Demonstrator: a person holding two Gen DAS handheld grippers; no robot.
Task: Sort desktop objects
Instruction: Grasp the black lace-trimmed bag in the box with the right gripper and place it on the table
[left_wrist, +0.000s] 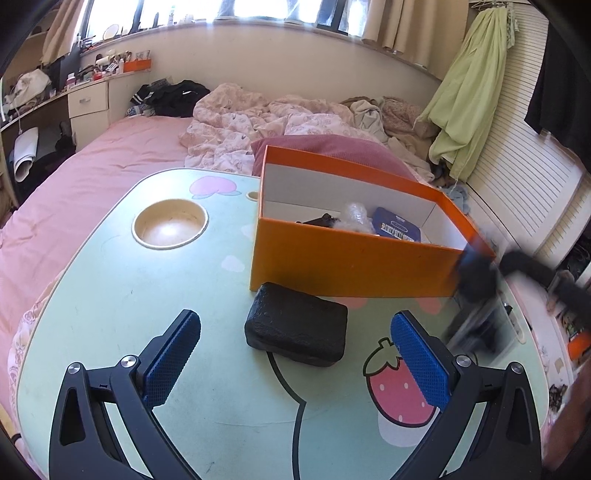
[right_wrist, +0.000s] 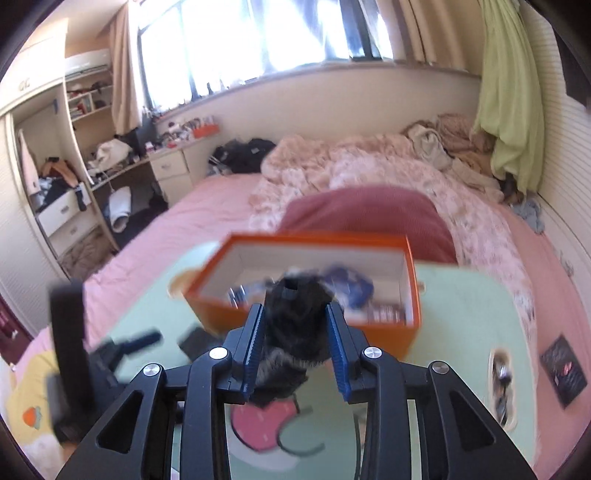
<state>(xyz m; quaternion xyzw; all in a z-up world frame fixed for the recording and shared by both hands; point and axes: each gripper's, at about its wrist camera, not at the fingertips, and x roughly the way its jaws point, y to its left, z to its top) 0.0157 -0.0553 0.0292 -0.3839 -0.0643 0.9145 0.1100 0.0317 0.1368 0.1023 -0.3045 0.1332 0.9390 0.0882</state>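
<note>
Right gripper (right_wrist: 295, 314): clamped on black fuzzy object (right_wrist: 291, 332). Left gripper (left_wrist: 295, 332): jaws apart, black rectangular pouch (left_wrist: 295, 334) between; open orange cardboard box (left_wrist: 351, 266) at 12 o'clock.

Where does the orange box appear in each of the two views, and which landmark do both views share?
Left wrist view: the orange box stands right of centre on the green table, behind a black pouch.
Right wrist view: the orange box is at centre, blurred, just beyond a furry black object held in the right gripper.
Shared landmark: the dark red pillow directly behind the box.
</note>
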